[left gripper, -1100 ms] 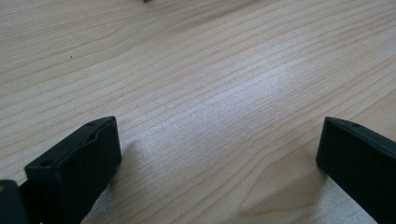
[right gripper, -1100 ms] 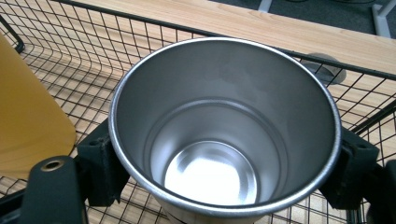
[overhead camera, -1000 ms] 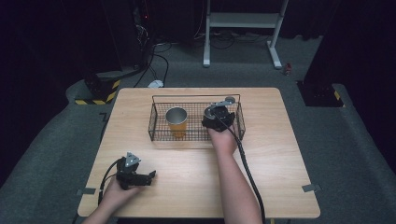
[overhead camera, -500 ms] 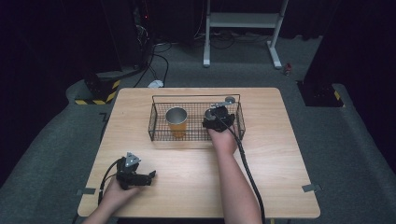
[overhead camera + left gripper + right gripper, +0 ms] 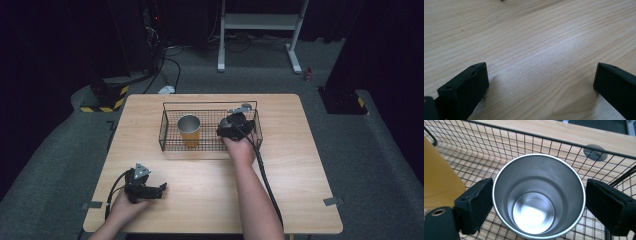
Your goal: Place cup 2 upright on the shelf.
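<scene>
The left gripper [image 5: 161, 188] rests at about seven o'clock on the light wooden table [image 5: 300, 165], its jaws spread wide over bare wood with nothing between them. At twelve o'clock stands the black wire basket [image 5: 170, 144]. In its left half sits a yellow-sided cup with a steel rim [image 5: 189, 129], upright. In its right half, at one o'clock, the right gripper [image 5: 537, 200] straddles a shiny stainless-steel cup [image 5: 537, 195], also upright and empty inside. The jaws stand wide on either side of its rim: the left one seems to touch the rim, the right one sits just beside it.
</scene>
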`<action>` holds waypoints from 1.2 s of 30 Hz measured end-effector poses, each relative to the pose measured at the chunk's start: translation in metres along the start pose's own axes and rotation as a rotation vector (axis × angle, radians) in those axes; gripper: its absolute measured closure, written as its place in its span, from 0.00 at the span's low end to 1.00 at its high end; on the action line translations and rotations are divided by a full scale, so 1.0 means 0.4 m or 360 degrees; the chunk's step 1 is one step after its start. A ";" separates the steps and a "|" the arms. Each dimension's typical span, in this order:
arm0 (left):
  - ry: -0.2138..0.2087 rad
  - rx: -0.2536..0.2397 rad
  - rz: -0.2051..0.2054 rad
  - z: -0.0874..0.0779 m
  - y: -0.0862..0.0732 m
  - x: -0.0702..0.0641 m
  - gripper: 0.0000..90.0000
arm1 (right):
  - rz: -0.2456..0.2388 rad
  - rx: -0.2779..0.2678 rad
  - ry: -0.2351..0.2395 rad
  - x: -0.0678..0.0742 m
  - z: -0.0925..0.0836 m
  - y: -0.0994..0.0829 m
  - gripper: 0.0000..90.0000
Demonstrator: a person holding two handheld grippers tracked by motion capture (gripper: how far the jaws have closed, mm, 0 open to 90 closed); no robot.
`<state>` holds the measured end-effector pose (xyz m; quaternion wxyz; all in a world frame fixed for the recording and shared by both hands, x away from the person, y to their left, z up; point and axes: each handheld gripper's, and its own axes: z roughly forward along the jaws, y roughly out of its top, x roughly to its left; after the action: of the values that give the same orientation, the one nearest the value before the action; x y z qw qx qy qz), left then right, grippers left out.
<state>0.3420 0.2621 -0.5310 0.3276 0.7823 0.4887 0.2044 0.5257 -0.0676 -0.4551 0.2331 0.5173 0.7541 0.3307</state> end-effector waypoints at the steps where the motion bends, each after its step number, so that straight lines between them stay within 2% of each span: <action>1: 0.0003 0.0003 0.0004 0.000 0.000 0.000 0.00 | 0.0006 -0.0009 -0.0001 0.001 -0.006 0.002 0.11; 5: 0.0002 -0.0001 0.0001 0.000 0.000 0.000 0.00 | 0.0001 -0.0057 0.0012 0.004 -0.029 0.006 0.11; 7: 0.0001 0.0001 0.0000 0.000 0.000 0.000 0.00 | -0.0023 -0.0110 -0.0006 0.009 -0.054 0.004 0.11; 9: 0.0000 0.0000 0.0000 0.000 0.000 0.000 0.00 | -0.0004 -0.0143 0.0020 0.012 -0.073 -0.003 0.11; 11: 0.0000 0.0001 0.0000 0.000 0.000 0.000 0.00 | -0.0017 -0.0166 0.0029 0.012 -0.082 -0.007 0.11; 14: 0.0001 0.0001 -0.0001 0.000 0.000 0.000 0.00 | -0.0024 -0.0217 0.0077 0.013 -0.122 -0.031 0.12; 20: 0.0002 0.0007 0.0004 -0.001 0.000 0.000 0.00 | -0.0040 -0.0271 0.0132 0.018 -0.165 -0.080 0.12; 28: 0.0001 0.0006 -0.0004 -0.001 -0.001 -0.001 0.00 | -0.0052 -0.0288 0.0123 0.014 -0.203 -0.143 0.12; 29: 0.0001 0.0009 0.0000 -0.001 0.000 0.000 0.00 | -0.0056 -0.0291 0.0106 0.007 -0.214 -0.168 0.11; 32: 0.0002 0.0008 -0.0001 -0.002 -0.001 0.000 0.00 | -0.0061 -0.0290 0.0066 -0.006 -0.225 -0.203 0.11; 35: 0.0006 0.0009 0.0002 -0.002 -0.001 0.001 0.00 | -0.0057 -0.0286 0.0049 -0.016 -0.232 -0.223 0.11; 36: 0.0010 0.0006 -0.0002 -0.002 -0.001 0.001 0.00 | -0.0060 -0.0276 0.0035 -0.032 -0.242 -0.248 0.11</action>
<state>0.3412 0.2628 -0.5307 0.3248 0.7820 0.4905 0.2058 0.4007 -0.1289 -0.4632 0.2750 0.4771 0.7347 0.3961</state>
